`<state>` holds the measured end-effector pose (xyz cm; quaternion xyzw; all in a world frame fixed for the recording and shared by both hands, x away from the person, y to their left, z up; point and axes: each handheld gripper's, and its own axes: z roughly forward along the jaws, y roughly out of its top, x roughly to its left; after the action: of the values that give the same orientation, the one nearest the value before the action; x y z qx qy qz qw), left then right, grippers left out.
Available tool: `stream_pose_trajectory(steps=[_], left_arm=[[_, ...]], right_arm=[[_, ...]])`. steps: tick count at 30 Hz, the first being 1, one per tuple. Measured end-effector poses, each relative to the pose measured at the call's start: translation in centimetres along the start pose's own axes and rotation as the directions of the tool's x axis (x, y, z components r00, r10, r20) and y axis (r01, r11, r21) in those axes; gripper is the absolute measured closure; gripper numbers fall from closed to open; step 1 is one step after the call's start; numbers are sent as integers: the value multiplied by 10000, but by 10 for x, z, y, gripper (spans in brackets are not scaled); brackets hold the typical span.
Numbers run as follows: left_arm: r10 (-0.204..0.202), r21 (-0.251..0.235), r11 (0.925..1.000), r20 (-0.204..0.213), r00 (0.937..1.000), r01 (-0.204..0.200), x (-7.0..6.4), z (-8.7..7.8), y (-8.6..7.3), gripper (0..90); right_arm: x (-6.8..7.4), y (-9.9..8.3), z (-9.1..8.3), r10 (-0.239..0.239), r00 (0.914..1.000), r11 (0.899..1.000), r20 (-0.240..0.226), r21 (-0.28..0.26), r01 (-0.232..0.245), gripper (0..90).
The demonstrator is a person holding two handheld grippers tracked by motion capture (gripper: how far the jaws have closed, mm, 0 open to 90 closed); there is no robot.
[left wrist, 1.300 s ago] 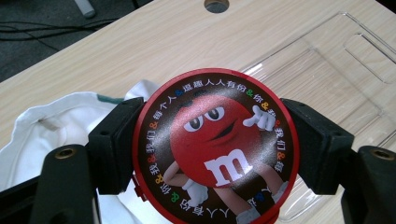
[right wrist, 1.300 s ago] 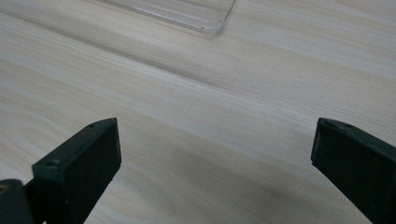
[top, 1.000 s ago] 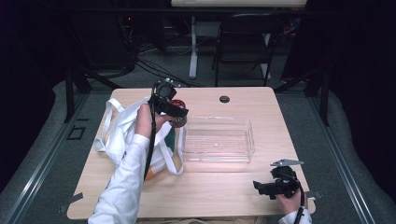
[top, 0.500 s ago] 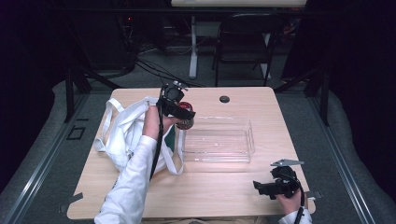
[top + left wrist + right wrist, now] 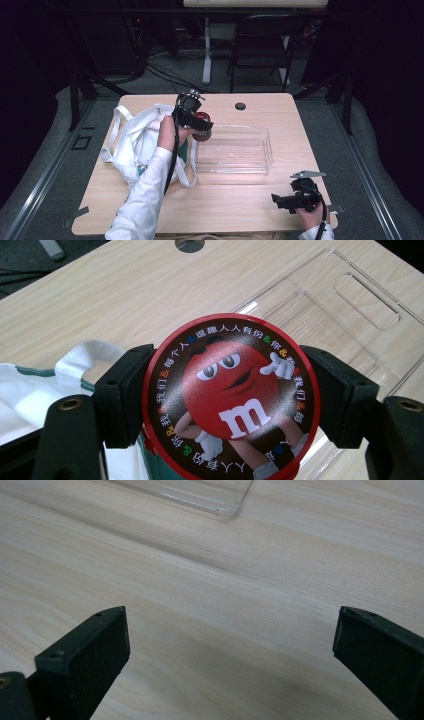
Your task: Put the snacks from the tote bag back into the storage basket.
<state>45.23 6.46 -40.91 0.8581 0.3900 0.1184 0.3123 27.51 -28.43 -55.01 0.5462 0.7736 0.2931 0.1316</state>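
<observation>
The left gripper (image 5: pixel 200 125) clamps a round red candy tin (image 5: pixel 231 399) just above the near-left corner of the clear tray (image 5: pixel 250 162), beside the white bag (image 5: pixel 132 142). The right gripper (image 5: pixel 230 655) hangs wide open, holding nothing, over the tabletop (image 5: pixel 200 580) near the tray.

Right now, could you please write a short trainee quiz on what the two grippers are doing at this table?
1. True or false: the left gripper is shut on the red tin.
2. What lies beyond the tin? A) clear tray B) metal bowl C) cardboard box
3. Fill in: the right gripper is ____ over bare table.

Key
1. True: both jaws press the tin's sides.
2. A: the clear tray lies just past the tin, with the white bag on the other side.
3. Open: its jaws stand wide apart with nothing between them.
</observation>
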Motion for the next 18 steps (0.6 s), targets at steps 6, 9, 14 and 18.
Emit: stream_pose_trajectory(steps=[6,9,14,18], left_arm=[[37,-10,10000,32,10000,-37,-2,3,0,264],[36,-31,10000,50,10000,-36,-3,4,0,264],[54,-75,10000,55,10000,-53,-5,7,0,264],[119,-23,9999,100,9999,-119,-6,9,-1,264]], right_arm=[[1,0,0,-3,10000,10000,-37,-6,3,15],[1,0,0,-17,10000,10000,-37,21,17,16],[1,0,1,-95,9999,9999,-44,131,95,16],[2,0,2,-97,9999,9999,-39,106,97,15]])
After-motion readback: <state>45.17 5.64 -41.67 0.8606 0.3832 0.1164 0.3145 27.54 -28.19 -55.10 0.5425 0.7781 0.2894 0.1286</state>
